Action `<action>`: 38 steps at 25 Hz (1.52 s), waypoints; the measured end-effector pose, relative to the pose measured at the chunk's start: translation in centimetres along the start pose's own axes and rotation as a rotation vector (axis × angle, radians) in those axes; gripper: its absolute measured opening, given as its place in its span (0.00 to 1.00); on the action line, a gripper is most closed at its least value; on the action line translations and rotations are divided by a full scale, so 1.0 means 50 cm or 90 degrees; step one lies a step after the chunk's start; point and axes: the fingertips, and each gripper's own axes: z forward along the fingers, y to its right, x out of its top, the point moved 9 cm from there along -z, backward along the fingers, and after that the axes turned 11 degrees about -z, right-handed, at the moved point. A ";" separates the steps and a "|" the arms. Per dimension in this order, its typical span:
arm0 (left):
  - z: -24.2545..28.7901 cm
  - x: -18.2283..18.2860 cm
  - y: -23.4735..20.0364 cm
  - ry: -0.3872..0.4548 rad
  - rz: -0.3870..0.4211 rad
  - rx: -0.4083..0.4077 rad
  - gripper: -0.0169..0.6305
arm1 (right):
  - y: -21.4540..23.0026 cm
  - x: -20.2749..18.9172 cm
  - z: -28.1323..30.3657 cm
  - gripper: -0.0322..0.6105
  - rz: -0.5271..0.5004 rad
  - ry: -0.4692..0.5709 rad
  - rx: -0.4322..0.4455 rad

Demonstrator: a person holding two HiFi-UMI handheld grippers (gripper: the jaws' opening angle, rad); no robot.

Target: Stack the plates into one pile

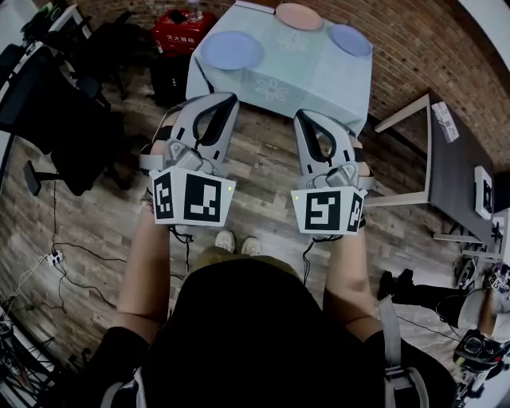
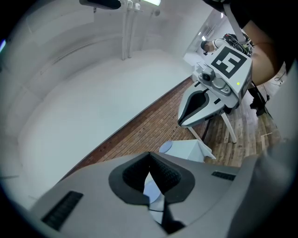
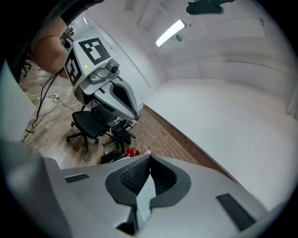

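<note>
The left gripper (image 1: 213, 100) hung short of the table (image 1: 279, 84), level, its fingers pressed together on nothing. Beyond it, at the table's near left corner, lay the larger blue plate (image 1: 231, 49). The pink plate (image 1: 299, 15) sat at the far edge and the smaller blue plate (image 1: 349, 39) towards the right edge, all three apart. The right gripper (image 1: 311, 118) was likewise short of the table, its fingers closed and empty. No plate was stacked yet. The approach would likely go best by spreading the fingers before reaching a rim, taking a plate by its near lip, and keeping it flat while carrying it onto another.
</note>
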 end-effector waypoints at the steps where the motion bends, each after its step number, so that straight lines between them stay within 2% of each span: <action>1: 0.000 -0.002 -0.002 0.000 0.000 0.000 0.06 | -0.001 0.000 0.002 0.11 0.000 -0.003 0.000; 8: -0.004 -0.021 -0.023 0.007 0.004 -0.008 0.06 | -0.012 0.017 0.016 0.11 0.000 -0.011 -0.006; 12: -0.002 -0.030 -0.036 0.011 0.014 -0.014 0.06 | -0.021 0.024 0.027 0.11 -0.027 -0.030 -0.005; 21: 0.013 -0.051 -0.064 0.023 0.024 -0.020 0.06 | -0.030 0.037 0.059 0.11 -0.022 -0.031 -0.013; 27: 0.090 -0.071 -0.085 0.014 0.025 -0.015 0.06 | 0.000 -0.005 0.132 0.11 -0.026 -0.021 -0.009; 38: 0.311 -0.080 -0.133 -0.030 0.031 0.000 0.06 | 0.107 -0.136 0.318 0.11 -0.019 0.015 0.018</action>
